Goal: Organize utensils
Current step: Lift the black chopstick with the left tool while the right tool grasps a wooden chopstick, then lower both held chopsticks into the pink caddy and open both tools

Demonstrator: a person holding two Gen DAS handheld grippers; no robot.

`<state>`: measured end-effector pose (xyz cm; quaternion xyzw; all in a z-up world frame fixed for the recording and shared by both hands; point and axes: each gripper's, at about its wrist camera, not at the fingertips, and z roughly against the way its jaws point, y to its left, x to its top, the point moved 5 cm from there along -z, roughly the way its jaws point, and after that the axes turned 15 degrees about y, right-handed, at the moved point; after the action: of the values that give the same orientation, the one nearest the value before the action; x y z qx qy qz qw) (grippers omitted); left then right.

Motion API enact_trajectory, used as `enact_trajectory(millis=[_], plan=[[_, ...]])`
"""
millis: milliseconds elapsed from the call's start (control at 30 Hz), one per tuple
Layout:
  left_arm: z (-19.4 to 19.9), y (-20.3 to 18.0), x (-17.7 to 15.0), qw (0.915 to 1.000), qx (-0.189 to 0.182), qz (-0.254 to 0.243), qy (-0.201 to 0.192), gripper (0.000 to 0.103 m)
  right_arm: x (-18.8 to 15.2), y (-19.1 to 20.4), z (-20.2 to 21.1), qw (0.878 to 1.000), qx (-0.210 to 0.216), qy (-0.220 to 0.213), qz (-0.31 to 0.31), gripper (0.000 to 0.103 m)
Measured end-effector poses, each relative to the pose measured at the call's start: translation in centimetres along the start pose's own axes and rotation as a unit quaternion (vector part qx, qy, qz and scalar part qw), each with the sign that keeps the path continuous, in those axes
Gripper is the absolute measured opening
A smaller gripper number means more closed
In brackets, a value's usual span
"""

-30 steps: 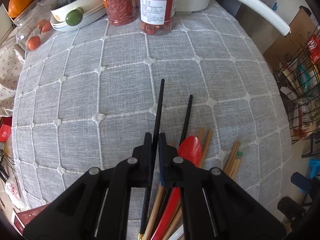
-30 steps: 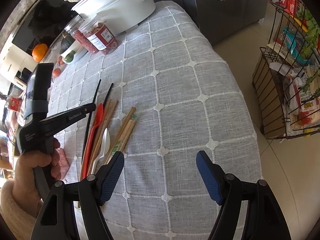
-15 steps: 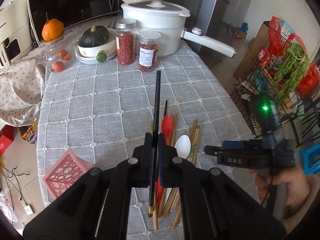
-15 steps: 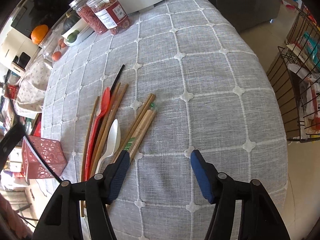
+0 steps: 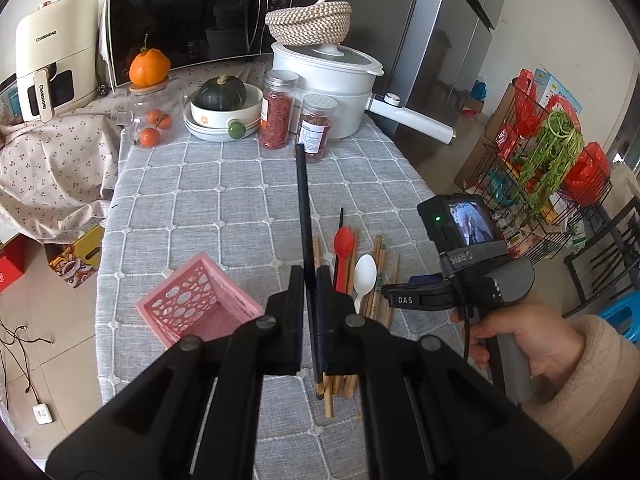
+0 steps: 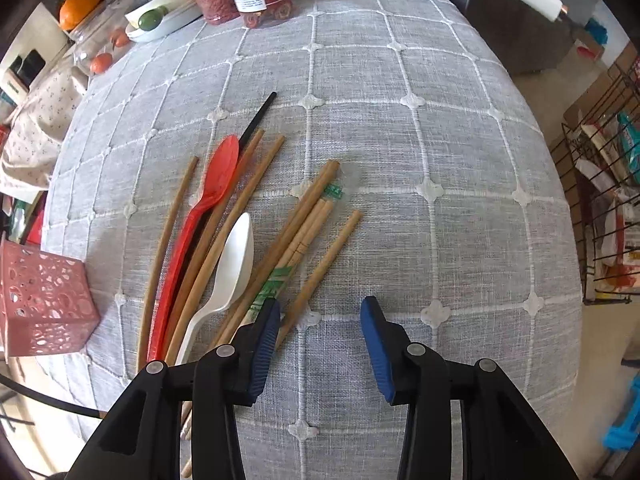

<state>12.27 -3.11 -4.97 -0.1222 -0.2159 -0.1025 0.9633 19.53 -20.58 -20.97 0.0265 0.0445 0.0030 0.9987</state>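
1. The long black chopstick (image 5: 303, 208) is pinched between the closed jaws of the left gripper (image 5: 310, 280), lifted off the worktop (image 5: 224, 184) with most of its length sticking out ahead. Held at one narrow spot, it could pivot or slide in the pads if it is tipped fast — and then miss the pink perforated plastic basket (image 5: 192, 304) just to its left.

2. That basket looks light and stands near the worktop's edge; a chopstick pushed against its wall could, I judge, shove it or tip it.

3. The remaining utensils lie in a loose pile beside the basket: the red plastic spoon (image 6: 208, 200), the white plastic spoon (image 6: 228, 268), a second black chopstick (image 6: 260, 114) partly under the red spoon, and several bamboo chopsticks (image 6: 308, 216).

4. The right gripper (image 6: 318, 320) points down over the pile's near end; its jaws have just been closing and now stand half apart, with one loose bamboo chopstick (image 6: 324, 262) reaching between them, untouched.

5. Risk here — the left pad sits right over the neighbouring sticks, so closing could catch two or scatter the pile.
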Motion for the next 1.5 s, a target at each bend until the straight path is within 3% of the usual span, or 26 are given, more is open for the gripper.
enact_trajectory(millis=[67, 167, 200, 333, 467, 700, 1067, 1367, 1500], plan=[[0.1, 0.0, -0.1, 1.0, -0.002, -0.001, -0.001, 0.007, -0.2, 0.8, -0.1, 1.0, -0.03, -0.005, 0.006, 0.039], [0.4, -0.2, -0.6, 1.0, -0.001, -0.008, -0.005, 0.007, -0.1, 0.9, -0.1, 1.0, -0.019, 0.0, -0.002, 0.028], [0.5, -0.2, -0.7, 0.9999, 0.0, -0.01, -0.006, 0.007, 0.0, 0.7, -0.1, 1.0, -0.017, -0.001, -0.005, 0.019], [1.0, 0.1, -1.3, 0.9999, 0.0, -0.011, -0.01, 0.007, 0.3, -0.9, 0.0, 1.0, 0.015, 0.0, -0.024, 0.006], [2.0, 0.0, -1.6, 0.9996, 0.001, -0.017, -0.023, 0.006, -0.3, -2.9, 0.7, 0.999, 0.032, -0.012, -0.032, 0.006], [5.8, 0.1, -1.3, 0.9972, -0.013, -0.012, -0.073, 0.006, -2.8, -3.6, 6.7, 0.992, 0.072, -0.106, -0.009, 0.006], [11.9, 1.7, -0.3, 0.9836, 0.0, 0.011, -0.18, 0.006, -8.2, 1.5, 17.0, 0.959, 0.129, -0.246, 0.049, 0.006], [10.4, 6.3, 0.2, 0.9797, 0.045, 0.061, -0.185, 0.006, -9.5, 4.6, 21.0, 0.934, 0.164, -0.303, 0.094, 0.006], [7.7, 7.9, 0.4, 0.9835, 0.053, 0.077, -0.155, 0.006, -9.8, 5.9, 22.0, 0.926, 0.183, -0.312, 0.108, 0.006]])
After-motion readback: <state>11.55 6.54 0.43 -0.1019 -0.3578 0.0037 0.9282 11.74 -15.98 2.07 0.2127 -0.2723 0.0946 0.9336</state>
